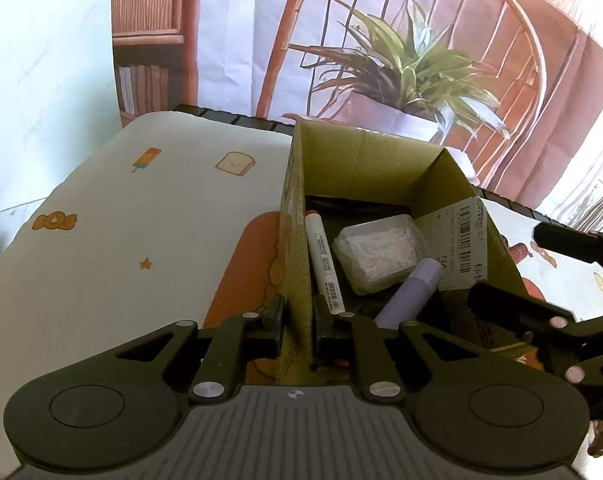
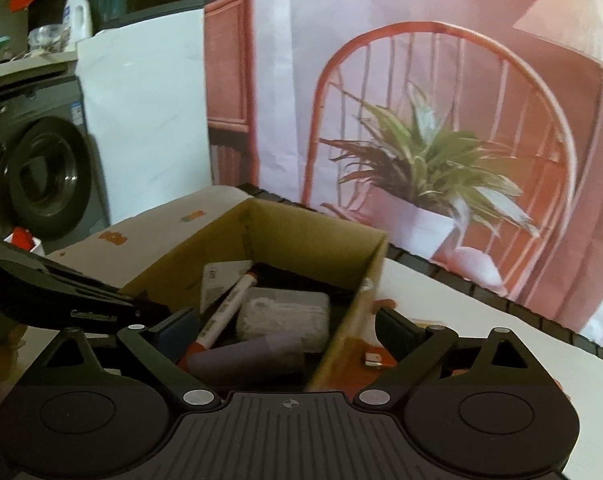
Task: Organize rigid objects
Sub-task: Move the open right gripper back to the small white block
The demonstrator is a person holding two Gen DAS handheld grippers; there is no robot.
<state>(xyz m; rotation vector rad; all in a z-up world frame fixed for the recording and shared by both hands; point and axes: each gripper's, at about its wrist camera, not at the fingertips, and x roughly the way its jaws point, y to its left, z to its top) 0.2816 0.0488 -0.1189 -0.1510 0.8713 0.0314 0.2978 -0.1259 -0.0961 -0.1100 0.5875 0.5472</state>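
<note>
An open cardboard box (image 1: 365,168) stands on the patterned table. My left gripper (image 1: 299,324) is shut on the box's left wall, one finger inside and one outside. In the box lie a white marker (image 1: 321,256) with an orange cap, a clear plastic case (image 1: 377,252) of white sticks, and a purple tube (image 1: 409,296). My right gripper (image 2: 287,328) is open wide. It straddles the right wall of the box (image 2: 301,236), its left finger inside near the purple tube (image 2: 249,356) and marker (image 2: 229,308), pressing on nothing. From the left wrist the right gripper (image 1: 541,272) shows at the right.
A white cloth (image 1: 141,216) with cartoon prints covers the table. A small metal item (image 2: 373,358) lies on the table outside the box's right wall. A printed backdrop of a chair and plant (image 2: 421,152) hangs behind. A washing machine (image 2: 45,172) stands far left.
</note>
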